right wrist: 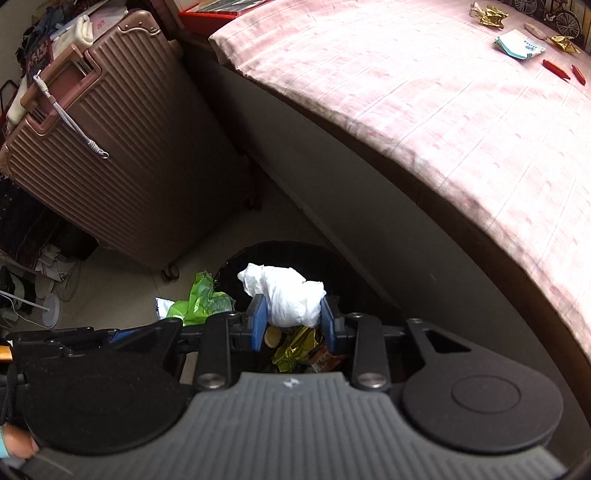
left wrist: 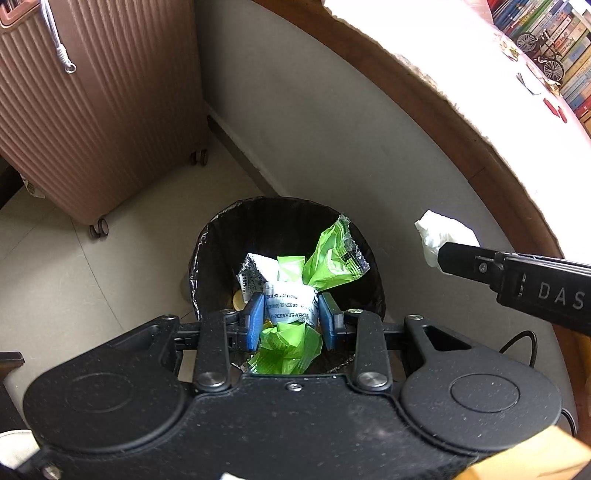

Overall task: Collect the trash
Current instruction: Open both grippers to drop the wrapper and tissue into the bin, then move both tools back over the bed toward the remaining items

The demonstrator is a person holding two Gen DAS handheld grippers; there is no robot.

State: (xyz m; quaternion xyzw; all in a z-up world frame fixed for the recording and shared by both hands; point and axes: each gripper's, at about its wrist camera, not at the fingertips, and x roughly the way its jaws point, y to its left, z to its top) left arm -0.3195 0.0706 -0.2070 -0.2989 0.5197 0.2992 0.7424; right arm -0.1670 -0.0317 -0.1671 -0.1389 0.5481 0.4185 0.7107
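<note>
A round bin with a black liner (left wrist: 218, 251) stands on the floor beside the bed. My left gripper (left wrist: 291, 314) hangs right over its mouth, shut on a crumpled green and silver snack wrapper (left wrist: 328, 258). In the right wrist view my right gripper (right wrist: 293, 319) is shut on a wad of white tissue (right wrist: 288, 291) above the same bin (right wrist: 295, 254), where gold foil trash (right wrist: 295, 347) lies inside. The right gripper's finger and tissue (left wrist: 441, 234) also show at the right of the left wrist view. The green wrapper (right wrist: 201, 301) appears left of the tissue.
A ribbed pink suitcase (left wrist: 92, 110) on wheels stands close behind the bin. The bed with a pink checked sheet (right wrist: 443, 110) runs along the right, with gold wrappers (right wrist: 489, 14), a white packet (right wrist: 519, 44) and red items (right wrist: 557, 68) on it. Clutter and a cable lie at the far left.
</note>
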